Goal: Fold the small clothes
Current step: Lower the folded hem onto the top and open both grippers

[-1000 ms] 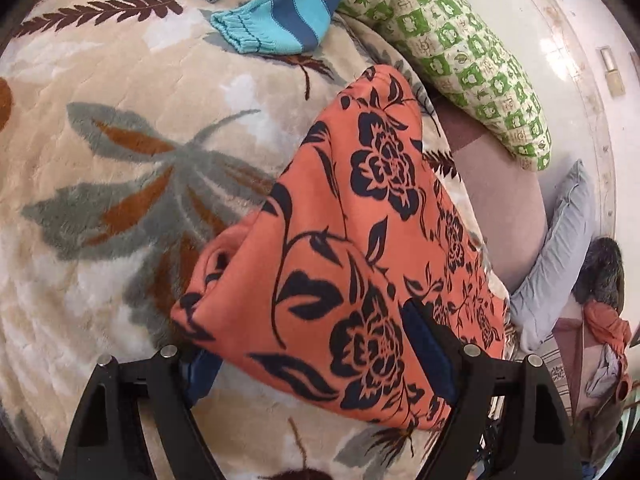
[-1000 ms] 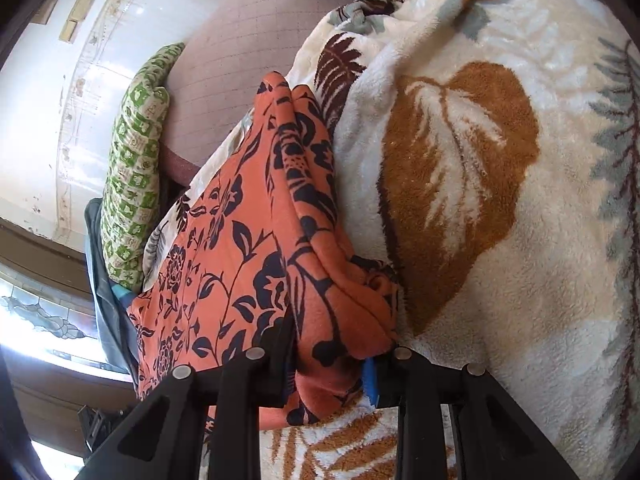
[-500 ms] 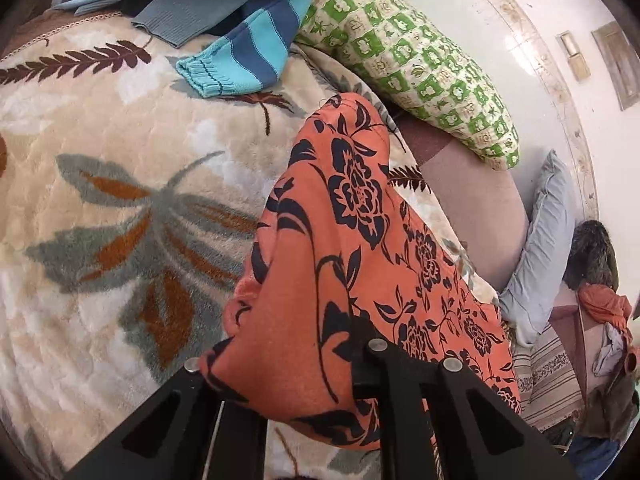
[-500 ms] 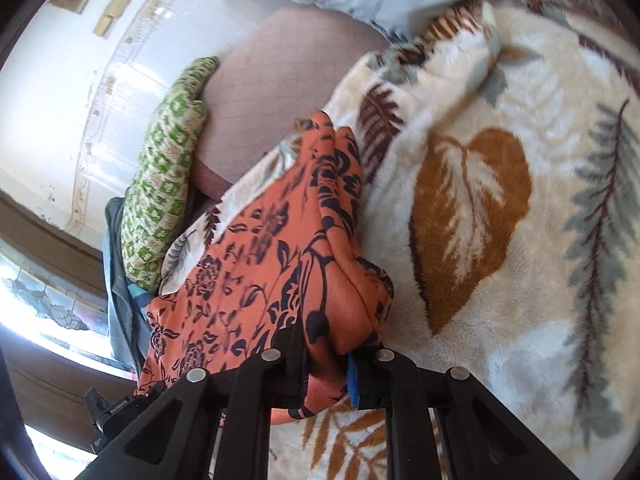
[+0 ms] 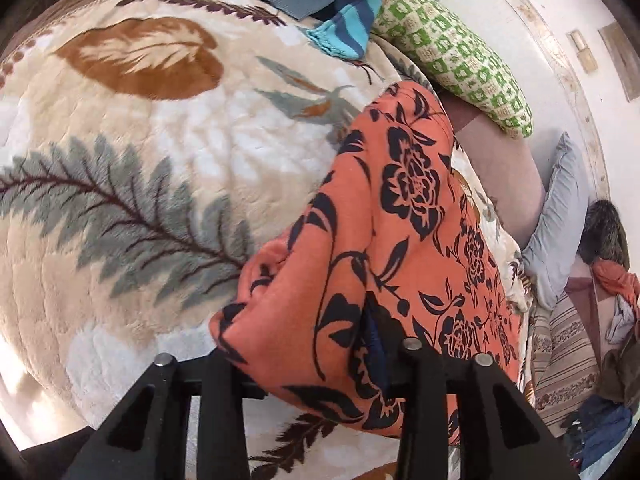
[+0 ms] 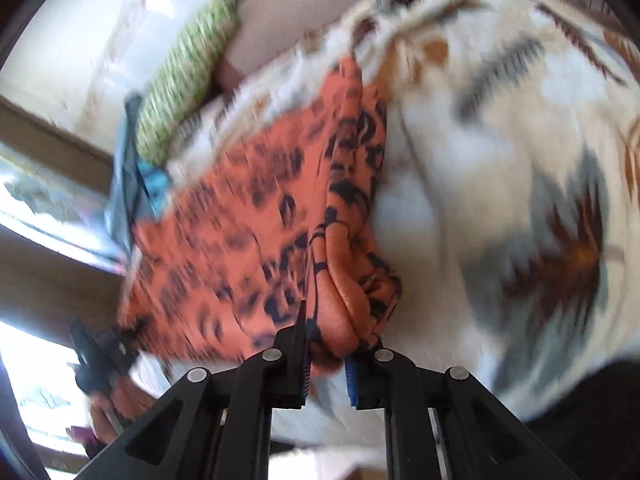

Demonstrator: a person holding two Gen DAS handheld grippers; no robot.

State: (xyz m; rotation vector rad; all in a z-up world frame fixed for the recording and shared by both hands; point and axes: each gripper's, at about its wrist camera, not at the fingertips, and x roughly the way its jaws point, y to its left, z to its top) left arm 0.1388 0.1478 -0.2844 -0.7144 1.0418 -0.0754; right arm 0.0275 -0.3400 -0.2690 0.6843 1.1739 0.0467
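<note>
The garment (image 5: 400, 216) runs lengthwise away from both grippers, its near edge pinched in left fingers (image 5: 416, 364) and right fingers (image 6: 296, 344) alike.

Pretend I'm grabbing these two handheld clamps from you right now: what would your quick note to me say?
Left gripper: shut on one end of the orange flowered garment.
Right gripper: shut on a bunched end of the same garment; that view is blurred.
Where things are: the garment is stretched between both grippers over the leaf-print blanket. More clothes, including a blue striped piece, lie beyond, beside a green checked pillow.
Done: both ends gripped.
Left: probably lay it flat, finish the fold, then the other clothes.
</note>
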